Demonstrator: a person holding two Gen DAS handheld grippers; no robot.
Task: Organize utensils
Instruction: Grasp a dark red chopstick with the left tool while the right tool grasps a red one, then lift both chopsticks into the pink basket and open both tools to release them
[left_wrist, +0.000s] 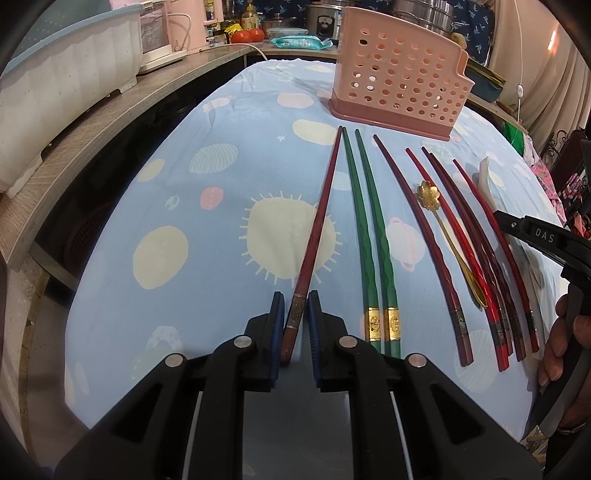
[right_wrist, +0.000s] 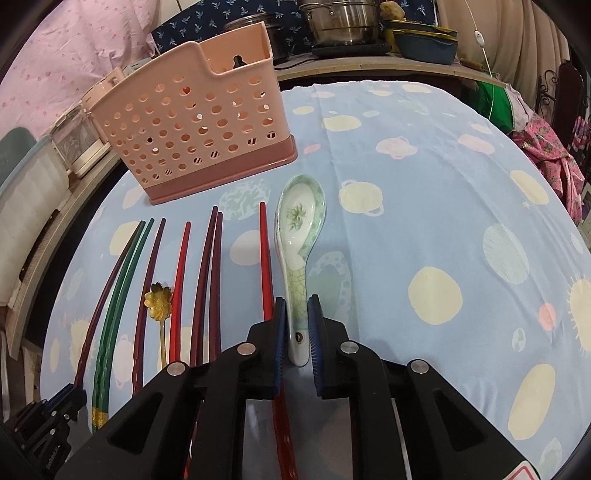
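Chopsticks and spoons lie in a row on the blue patterned tablecloth (left_wrist: 207, 155), all on the near side of the pink perforated utensil holder (left_wrist: 400, 70), which stands upright at the far end of the cloth with nothing visible inside it. Left gripper (left_wrist: 296, 312) is low over the cloth with its blue pads on either side of the butt end of a dark red chopstick (left_wrist: 321, 221); a slight gap shows on each side, so whether it clamps cannot be told. That chopstick is the row's leftmost piece, its tip pointing toward the holder's base. Just right of it lie two green chopsticks (left_wrist: 369, 229) with gold bands, side by side, then more red chopsticks (left_wrist: 476, 243) and a small gold flower spoon (left_wrist: 430, 194) among them. Right gripper (right_wrist: 297, 314) straddles the handle of a white-and-green ceramic soup spoon (right_wrist: 301, 218), pads near the handle with small gaps; contact unclear. The spoon's bowl points toward the holder's right corner. A bright red chopstick (right_wrist: 263, 258) lies just left of the spoon.
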